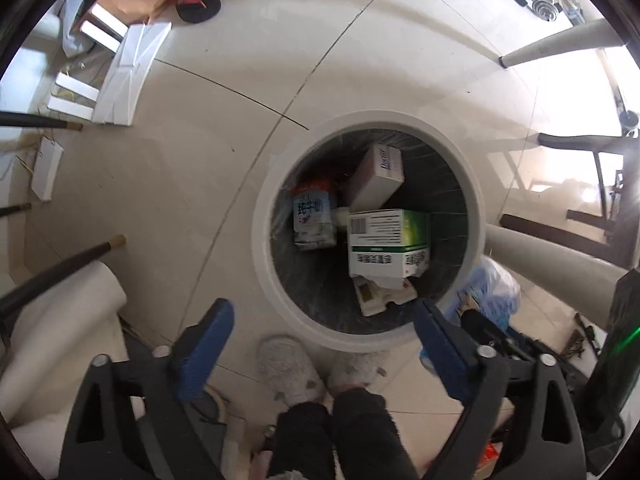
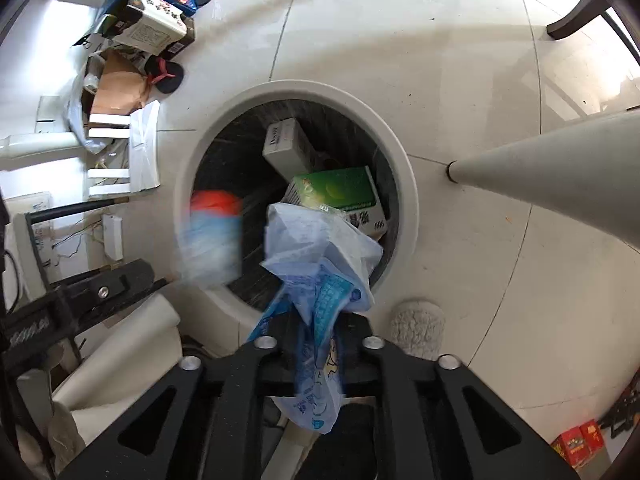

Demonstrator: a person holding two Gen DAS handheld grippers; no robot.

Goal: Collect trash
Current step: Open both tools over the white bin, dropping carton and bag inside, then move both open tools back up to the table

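A round white trash bin (image 1: 264, 216) with a dark liner stands on the tile floor. Inside lie a milk carton (image 1: 314, 216), a green and white box (image 1: 388, 242), a white box (image 1: 378, 176) and a flat white carton (image 1: 384, 300). My left gripper (image 1: 320, 344) is open and empty, above the bin's near rim. My right gripper (image 2: 316, 320) is shut on a blue and white plastic bag (image 2: 320, 264), held over the bin (image 2: 404, 184). In the right wrist view a blurred red and blue carton (image 2: 212, 232) is at the bin's left rim. The bag also shows in the left wrist view (image 1: 492, 292).
White table legs (image 2: 560, 184) slant in at the right. Fluffy grey slippers (image 1: 288, 368) stand just before the bin. Cardboard, boxes and black-red sandals (image 2: 164, 72) lie at the far left. A paper roll (image 1: 60, 320) lies at the near left.
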